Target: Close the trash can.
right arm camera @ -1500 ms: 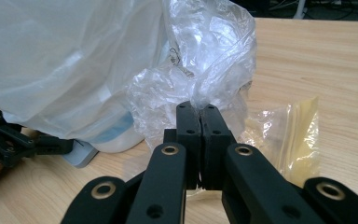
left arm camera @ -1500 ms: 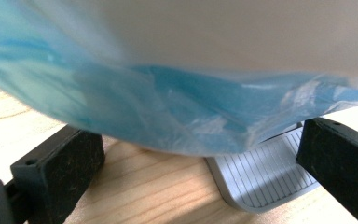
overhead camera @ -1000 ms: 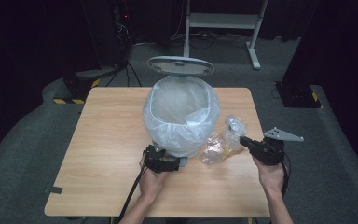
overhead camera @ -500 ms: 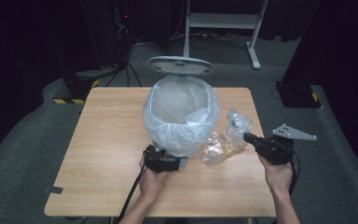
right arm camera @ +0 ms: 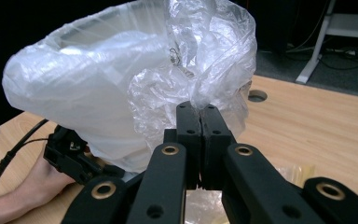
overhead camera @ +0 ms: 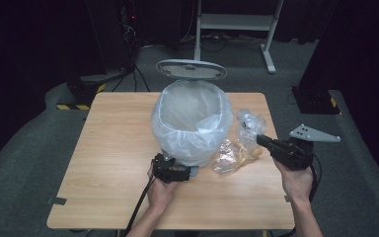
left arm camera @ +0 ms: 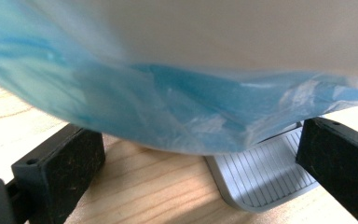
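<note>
right tool (right arm camera: 200,109) – clamped on clear plastic bag (right arm camera: 214,56) | left tool (overhead camera: 171,171) – jaws wide at bin (overhead camera: 190,123)

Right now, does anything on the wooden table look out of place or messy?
Yes. A crumpled yellowish plastic wrapper lies loose on the table beside the bag-lined white pedal bin, and the right gripper pinches a clear crinkled plastic bag lifted beside the bin.
</note>
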